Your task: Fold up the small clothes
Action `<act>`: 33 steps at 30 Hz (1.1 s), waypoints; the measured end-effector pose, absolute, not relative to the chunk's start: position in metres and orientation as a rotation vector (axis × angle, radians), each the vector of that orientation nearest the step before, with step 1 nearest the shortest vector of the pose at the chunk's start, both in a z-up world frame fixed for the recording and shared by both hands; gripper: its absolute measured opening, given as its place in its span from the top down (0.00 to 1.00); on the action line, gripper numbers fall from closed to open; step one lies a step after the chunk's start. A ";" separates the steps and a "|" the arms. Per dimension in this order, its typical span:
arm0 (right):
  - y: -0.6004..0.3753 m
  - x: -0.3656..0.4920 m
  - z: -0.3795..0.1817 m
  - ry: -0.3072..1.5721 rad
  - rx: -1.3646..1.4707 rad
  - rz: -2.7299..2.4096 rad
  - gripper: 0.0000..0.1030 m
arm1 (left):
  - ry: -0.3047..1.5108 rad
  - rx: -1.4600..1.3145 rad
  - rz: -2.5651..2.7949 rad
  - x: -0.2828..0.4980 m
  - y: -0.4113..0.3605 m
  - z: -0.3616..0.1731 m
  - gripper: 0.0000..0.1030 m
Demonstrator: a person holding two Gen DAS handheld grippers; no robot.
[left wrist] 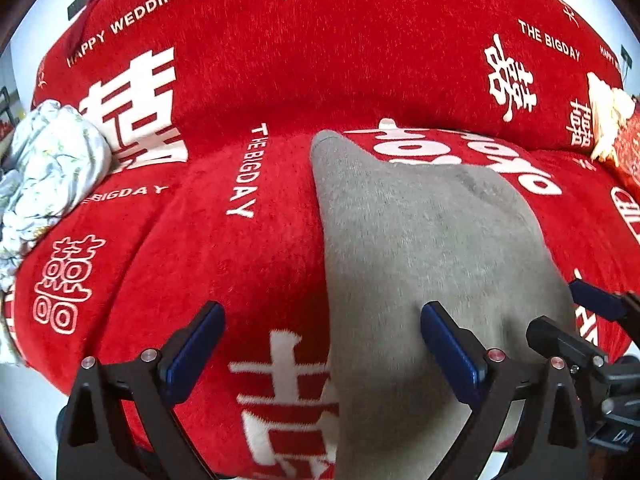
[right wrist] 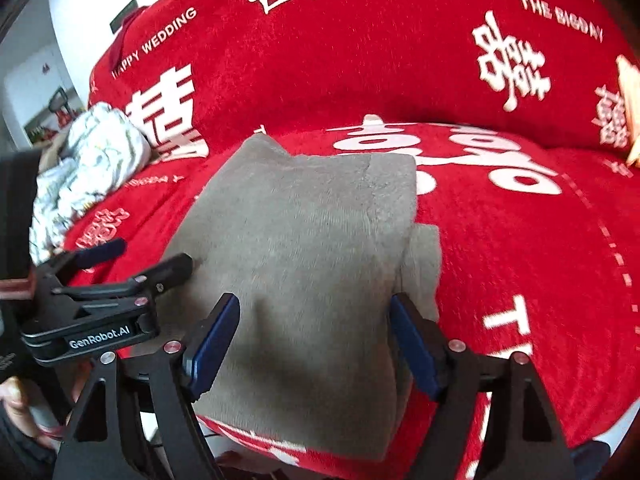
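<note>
A grey fleece garment (left wrist: pixel 420 240) (right wrist: pixel 300 232) lies folded into a rough rectangle on the seat of a sofa under a red cover (left wrist: pixel 240 80) (right wrist: pixel 520 240). My left gripper (left wrist: pixel 322 312) (right wrist: pixel 150 254) is open over the garment's near left edge, with red cover under one finger and grey cloth under the other. My right gripper (right wrist: pixel 314 302) (left wrist: pixel 564 312) is open just above the near part of the garment, its blue pads apart on either side and gripping nothing. A narrower grey flap (right wrist: pixel 424 264) sticks out at the garment's right side.
A crumpled floral white cloth (left wrist: pixel 48 160) (right wrist: pixel 92 160) is piled at the sofa's left end. A cream object (left wrist: pixel 604 120) (right wrist: pixel 628 92) sits at the right end. The sofa back rises behind the garment. A person's hand (right wrist: pixel 12 400) shows at the lower left.
</note>
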State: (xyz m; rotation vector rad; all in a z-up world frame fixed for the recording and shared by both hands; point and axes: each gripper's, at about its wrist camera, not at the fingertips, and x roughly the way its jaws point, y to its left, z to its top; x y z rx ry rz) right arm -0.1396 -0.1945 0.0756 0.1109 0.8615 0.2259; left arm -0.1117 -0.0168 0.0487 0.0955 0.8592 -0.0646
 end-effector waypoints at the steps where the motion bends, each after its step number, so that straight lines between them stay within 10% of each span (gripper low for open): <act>1: -0.191 -0.145 0.077 0.857 0.089 0.205 0.21 | 0.857 0.096 -0.062 -0.115 -0.016 0.050 0.04; 33: -0.171 -0.203 0.109 0.743 -0.017 0.121 0.21 | 0.715 0.071 -0.101 -0.186 -0.023 0.093 0.04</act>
